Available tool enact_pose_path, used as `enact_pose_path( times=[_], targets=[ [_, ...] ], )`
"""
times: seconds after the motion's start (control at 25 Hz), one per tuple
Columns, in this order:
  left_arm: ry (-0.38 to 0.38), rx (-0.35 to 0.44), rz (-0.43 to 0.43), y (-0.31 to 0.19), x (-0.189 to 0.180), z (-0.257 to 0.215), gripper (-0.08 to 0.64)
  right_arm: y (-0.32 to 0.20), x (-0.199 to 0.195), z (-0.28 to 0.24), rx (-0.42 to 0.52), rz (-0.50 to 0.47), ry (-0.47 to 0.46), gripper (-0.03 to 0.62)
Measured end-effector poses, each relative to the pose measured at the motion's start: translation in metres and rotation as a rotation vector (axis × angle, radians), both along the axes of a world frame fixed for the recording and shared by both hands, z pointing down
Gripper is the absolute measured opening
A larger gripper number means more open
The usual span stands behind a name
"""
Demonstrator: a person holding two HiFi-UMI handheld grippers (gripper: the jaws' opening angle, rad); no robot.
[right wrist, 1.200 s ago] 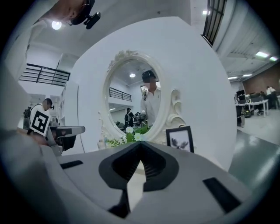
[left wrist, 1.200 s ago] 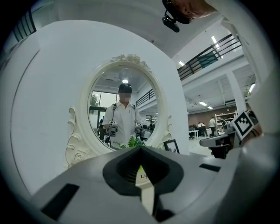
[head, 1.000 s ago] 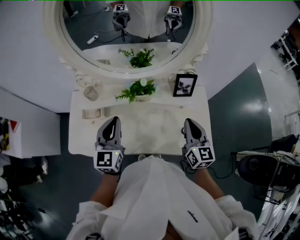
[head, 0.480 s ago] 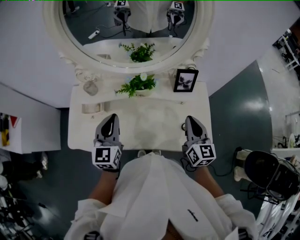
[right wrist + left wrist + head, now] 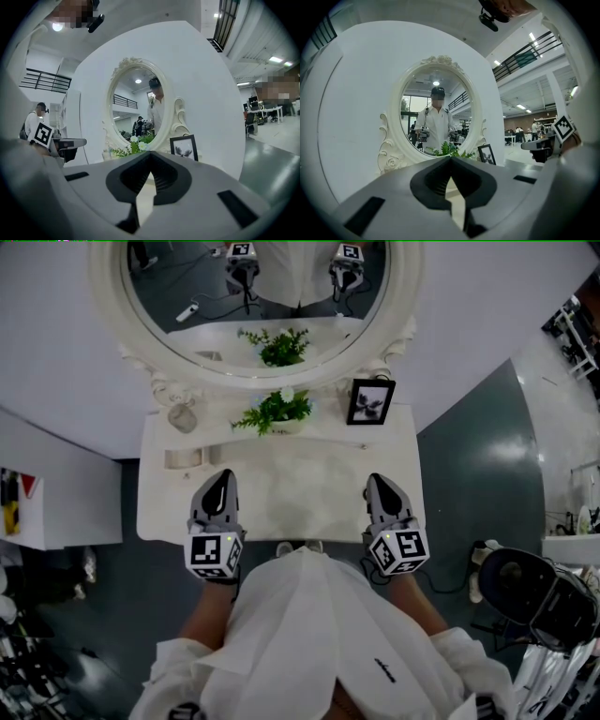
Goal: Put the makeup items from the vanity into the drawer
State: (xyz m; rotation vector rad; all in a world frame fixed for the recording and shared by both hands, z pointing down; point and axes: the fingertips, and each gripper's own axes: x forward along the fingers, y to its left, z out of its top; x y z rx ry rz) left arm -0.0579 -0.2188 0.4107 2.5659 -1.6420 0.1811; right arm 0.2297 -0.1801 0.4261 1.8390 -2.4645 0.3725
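While I hold both tools side by side over the front edge of the white vanity table [image 5: 281,512], the left gripper [image 5: 223,479] sits toward the table's left front corner and the right gripper [image 5: 379,484] toward its right front corner, well apart, both pointing at the back wall. From the left gripper view its two grey jaws meet at the tips with nothing between them, only a sliver of pale tabletop showing through the gap below. The right gripper view shows the same: jaws together, empty. I cannot tell whether either tool touches the tabletop. At the back stands an oval mirror in an ornate white frame [image 5: 106,287], and just before it, near the middle, a green leafy plant with white flowers [image 5: 274,412]. A black-framed picture [image 5: 370,402] stands upright to the plant's right. As for makeup, all I can pick out is a small clear glass jar [image 5: 183,418] at the left rear and, just in front of it, a pale low oblong piece [image 5: 185,457], too small to identify. Both lie beyond the left gripper, untouched. No view shows me the drawer. My operator's white shirt [image 5: 300,634] fills the lower head view, with dark grey floor [image 5: 478,456] around the table.
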Motion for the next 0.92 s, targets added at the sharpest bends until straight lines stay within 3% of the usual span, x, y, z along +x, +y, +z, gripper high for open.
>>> enact_pose_path(
  times=[0.92],
  targets=[
    [0.001, -0.027, -0.005, 0.002, -0.007, 0.009, 0.028, 0.003, -0.012, 0.002, -0.013, -0.01, 0.007, 0.017]
  ],
)
